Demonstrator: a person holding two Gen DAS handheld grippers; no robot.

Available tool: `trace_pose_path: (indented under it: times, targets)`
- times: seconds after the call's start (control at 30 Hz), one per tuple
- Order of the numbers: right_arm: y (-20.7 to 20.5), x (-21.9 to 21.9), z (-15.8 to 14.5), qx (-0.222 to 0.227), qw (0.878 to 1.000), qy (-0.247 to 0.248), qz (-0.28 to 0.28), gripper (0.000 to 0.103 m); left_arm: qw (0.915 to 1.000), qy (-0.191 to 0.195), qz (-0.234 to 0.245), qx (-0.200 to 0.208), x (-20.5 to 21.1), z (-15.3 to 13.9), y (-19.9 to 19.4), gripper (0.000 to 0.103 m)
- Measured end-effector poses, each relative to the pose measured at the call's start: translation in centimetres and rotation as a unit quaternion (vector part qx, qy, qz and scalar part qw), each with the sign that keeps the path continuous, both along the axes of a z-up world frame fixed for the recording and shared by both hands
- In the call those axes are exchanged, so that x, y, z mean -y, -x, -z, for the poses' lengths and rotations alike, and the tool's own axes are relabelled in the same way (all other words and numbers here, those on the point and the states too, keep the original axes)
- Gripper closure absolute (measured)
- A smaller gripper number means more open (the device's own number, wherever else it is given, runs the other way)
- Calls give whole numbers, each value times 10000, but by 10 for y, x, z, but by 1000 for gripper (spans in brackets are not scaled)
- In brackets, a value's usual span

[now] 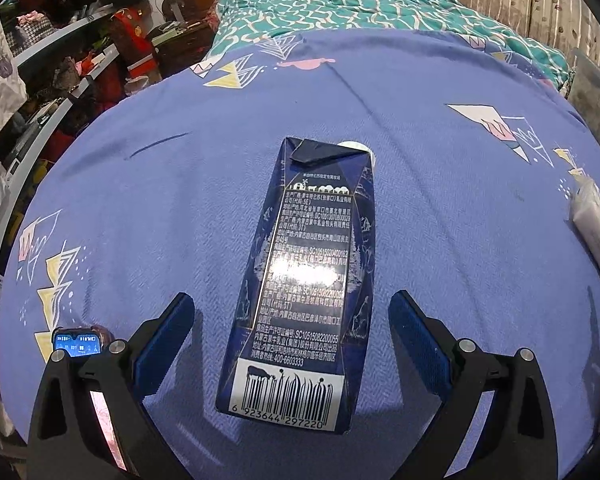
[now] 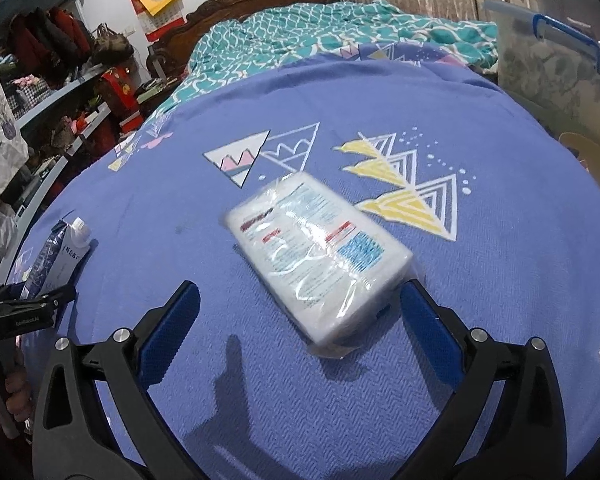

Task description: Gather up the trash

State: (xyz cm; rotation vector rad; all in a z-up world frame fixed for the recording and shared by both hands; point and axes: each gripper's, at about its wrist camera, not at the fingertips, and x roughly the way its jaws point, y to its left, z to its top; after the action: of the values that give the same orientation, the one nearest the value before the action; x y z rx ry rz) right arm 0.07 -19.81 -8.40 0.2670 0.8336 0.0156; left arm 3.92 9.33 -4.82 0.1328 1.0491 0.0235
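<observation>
The left tongs (image 1: 290,322) stand wide open, holding nothing; a dark blue milk carton (image 1: 306,280) lies flat on the purple bedsheet (image 1: 180,200) at frame centre, between the blue pads but touching neither. A white cap at its far end is mostly hidden. The right tongs (image 2: 300,308) also gape wide and empty. A plastic-wrapped tissue pack (image 2: 320,256) lies slanted at centre, its near corner just beside the right pad; whether they touch is unclear. Its print is blurred.
</observation>
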Motion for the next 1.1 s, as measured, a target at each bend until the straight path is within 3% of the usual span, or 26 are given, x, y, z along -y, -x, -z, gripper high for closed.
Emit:
trace_pose_path:
  times: [0.37, 0.7, 0.87, 1.1]
  targets:
    - [-5, 3, -10, 148, 9998, 153, -55, 4, 10000, 4, 30, -13, 3, 2, -5, 9]
    - [-24, 0, 1, -137, 9976, 525, -430, 4, 10000, 5, 18, -29, 4, 2, -6, 9]
    - [-19, -1, 3, -182, 9979, 213, -583, 4, 9999, 103, -10, 28, 1, -1, -5, 9]
    - [-3, -9, -22, 338, 9964, 284, -726, 4, 9999, 103, 21, 68, 2, -6, -3, 9]
